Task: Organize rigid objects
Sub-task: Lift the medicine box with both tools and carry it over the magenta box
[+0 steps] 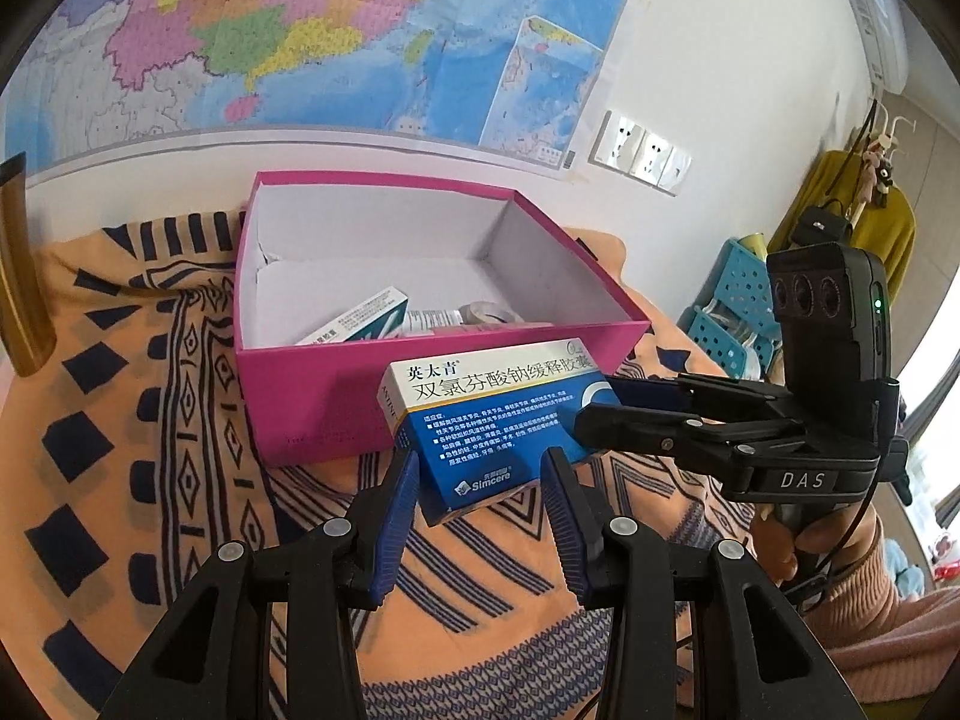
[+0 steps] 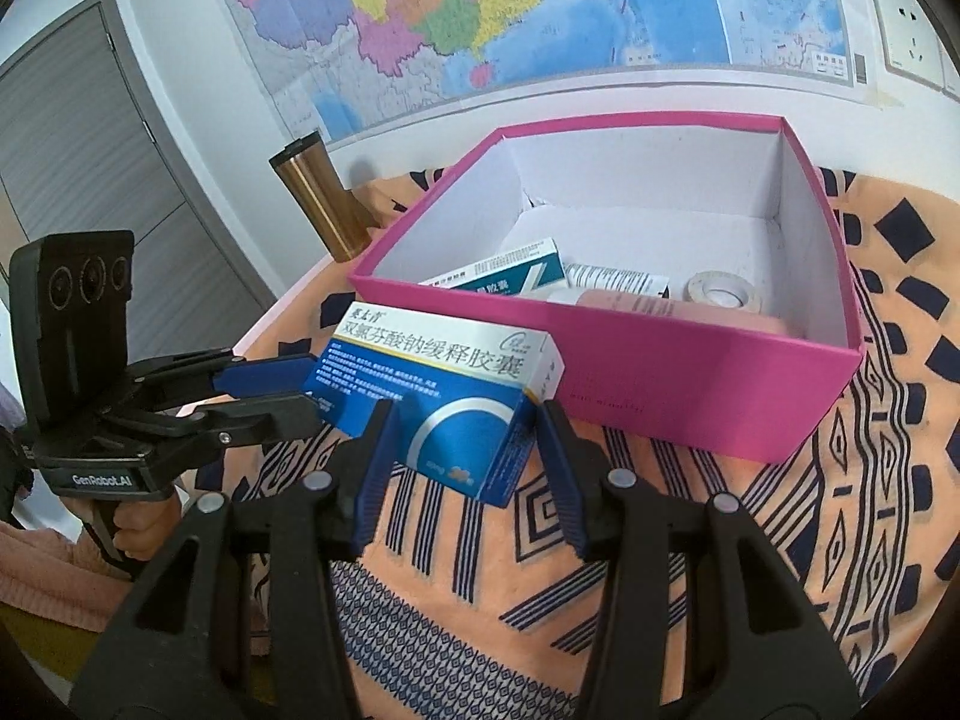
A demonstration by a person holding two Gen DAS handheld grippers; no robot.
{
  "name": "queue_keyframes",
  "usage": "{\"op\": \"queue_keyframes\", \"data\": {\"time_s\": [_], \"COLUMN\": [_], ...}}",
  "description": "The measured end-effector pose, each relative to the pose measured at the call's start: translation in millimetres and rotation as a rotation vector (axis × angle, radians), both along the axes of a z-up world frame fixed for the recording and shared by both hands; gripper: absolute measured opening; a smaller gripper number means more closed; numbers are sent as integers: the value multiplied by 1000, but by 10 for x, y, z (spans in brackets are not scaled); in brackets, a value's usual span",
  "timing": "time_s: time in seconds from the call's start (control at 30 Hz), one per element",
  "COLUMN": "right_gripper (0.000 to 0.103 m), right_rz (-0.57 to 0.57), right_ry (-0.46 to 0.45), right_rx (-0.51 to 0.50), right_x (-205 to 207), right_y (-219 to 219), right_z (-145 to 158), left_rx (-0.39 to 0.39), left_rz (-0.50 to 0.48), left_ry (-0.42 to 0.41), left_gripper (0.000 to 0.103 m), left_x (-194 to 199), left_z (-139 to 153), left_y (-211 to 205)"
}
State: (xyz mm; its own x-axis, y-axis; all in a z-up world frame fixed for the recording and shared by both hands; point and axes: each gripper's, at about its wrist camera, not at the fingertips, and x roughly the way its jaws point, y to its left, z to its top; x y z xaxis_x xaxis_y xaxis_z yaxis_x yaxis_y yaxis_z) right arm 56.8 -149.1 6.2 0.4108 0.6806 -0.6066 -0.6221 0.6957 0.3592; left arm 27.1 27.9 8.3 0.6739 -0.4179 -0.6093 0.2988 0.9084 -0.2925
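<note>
A blue and white medicine box (image 1: 486,420) is held in the air just in front of the open pink box (image 1: 312,396), which it partly hides. My left gripper (image 1: 483,468) is shut on its near end. My right gripper (image 1: 591,402) comes in from the right and is shut on its other end. In the right wrist view the medicine box (image 2: 444,384) sits between my right fingers (image 2: 465,426), with the left gripper (image 2: 300,387) at its left end. The pink box (image 2: 690,396) holds a smaller medicine box (image 2: 510,273), a tube (image 2: 618,282) and a tape roll (image 2: 723,291).
An orange patterned cloth (image 1: 150,450) covers the table. A copper tumbler (image 2: 318,204) stands left of the pink box by the wall. A map (image 1: 300,30) hangs behind. A blue perforated basket (image 1: 732,312) is at the right, past the table edge.
</note>
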Motion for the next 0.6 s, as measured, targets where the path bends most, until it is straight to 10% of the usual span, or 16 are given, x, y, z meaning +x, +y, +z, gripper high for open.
{"op": "queue_keyframes", "data": {"time_s": [0.6], "right_gripper": [50], "right_rz": [-7], "right_ry": [-43], "right_rx": [10], "right_x": [102], "right_y": [-13], "right_z": [123], "left_rx": [13], "left_rz": [9], "left_ry": [-25], "left_gripper": [42], "left_x": [118], "left_z": [87], "left_y": [-12]}}
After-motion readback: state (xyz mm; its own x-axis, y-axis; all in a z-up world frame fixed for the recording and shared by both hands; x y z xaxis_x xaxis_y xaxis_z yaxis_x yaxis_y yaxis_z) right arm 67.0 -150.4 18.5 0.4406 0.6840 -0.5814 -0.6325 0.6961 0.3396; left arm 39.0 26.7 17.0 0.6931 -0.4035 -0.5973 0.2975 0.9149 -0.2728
